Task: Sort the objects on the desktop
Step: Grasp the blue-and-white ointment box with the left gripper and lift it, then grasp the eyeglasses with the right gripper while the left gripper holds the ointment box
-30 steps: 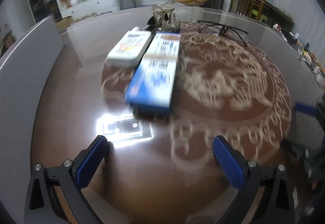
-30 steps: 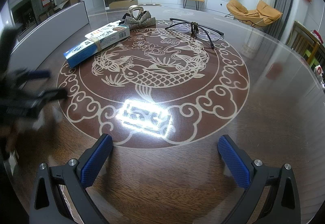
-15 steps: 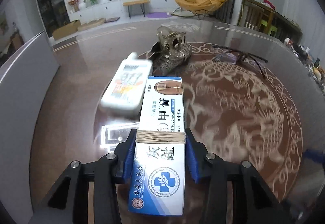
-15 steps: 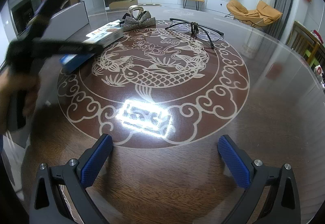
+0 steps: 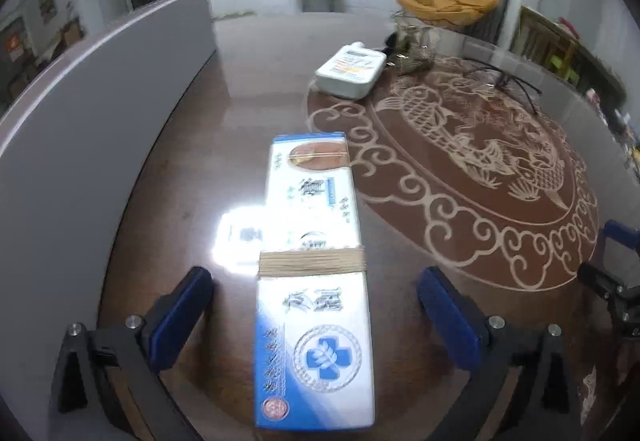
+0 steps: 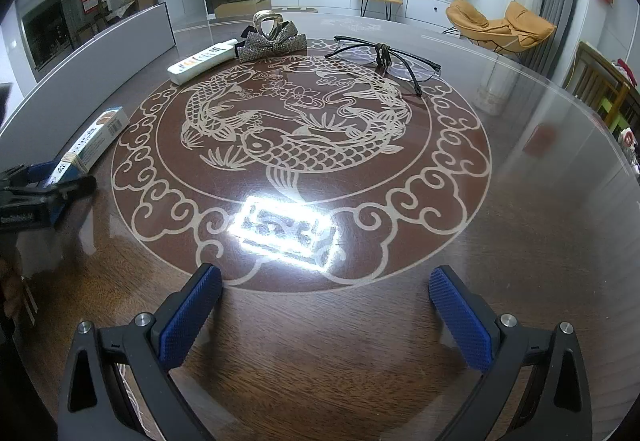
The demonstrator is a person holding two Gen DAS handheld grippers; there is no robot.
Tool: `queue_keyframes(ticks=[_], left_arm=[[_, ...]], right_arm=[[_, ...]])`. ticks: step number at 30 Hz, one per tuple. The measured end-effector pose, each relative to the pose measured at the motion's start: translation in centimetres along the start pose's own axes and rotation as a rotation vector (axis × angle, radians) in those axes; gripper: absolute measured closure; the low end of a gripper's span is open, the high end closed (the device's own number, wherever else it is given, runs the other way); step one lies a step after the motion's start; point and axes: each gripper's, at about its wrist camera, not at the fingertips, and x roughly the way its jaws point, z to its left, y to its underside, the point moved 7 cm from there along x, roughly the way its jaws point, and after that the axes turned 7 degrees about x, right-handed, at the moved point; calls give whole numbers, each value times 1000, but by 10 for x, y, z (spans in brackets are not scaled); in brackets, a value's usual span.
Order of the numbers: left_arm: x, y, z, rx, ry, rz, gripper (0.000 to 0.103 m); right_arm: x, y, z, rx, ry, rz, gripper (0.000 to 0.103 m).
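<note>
**Ana:** Left gripper (image 5: 314,315) first: its jaws are opening, blue pads wide of the long blue-and-white box (image 5: 314,281) on both sides, touching neither. The box lies flat on the table (image 5: 192,169) between them, at the near left, just outside the ring pattern. The right gripper (image 6: 324,315) is spread too, with only bare table between its pads.

**Ben:** What could go wrong from here?

**Ana:** My guess is that pulling away crookedly could let a pad clip the box's edge and skew it. The glossy top would probably let it slide easily. The cord (image 5: 312,263) wound around its middle could also snag.

**Ben:** And the other things?

**Ana:** Further off, the white bottle (image 5: 352,71) lies at the ring's far left edge. Just behind it is the sparkly bow clip (image 6: 272,39), and the glasses (image 6: 384,57) are far right.

**Ben:** Do the views differ?

**Ana:** The left view shows the box's printed top and the gaps beside both pads. The right view shows the box side-on with the left gripper around its near end, and shows the clip and glasses sharply; in the left view they are blurred.
</note>
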Motion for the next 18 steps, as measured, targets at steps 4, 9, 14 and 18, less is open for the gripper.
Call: queue_keyframes(ticks=[4,9,14,18], left_arm=[[0,3,-1,0,2,-1,0],[-1,4,0,-1,0,-5,0],[-1,5,0,-1,0,-6,0],[-1,5,0,-1,0,-6,0]], right_arm=[[0,0,0,0,1,0,0],[0,0,0,0,1,0,0],[0,0,0,0,1,0,0],[-1,0,0,0,1,0,0]])
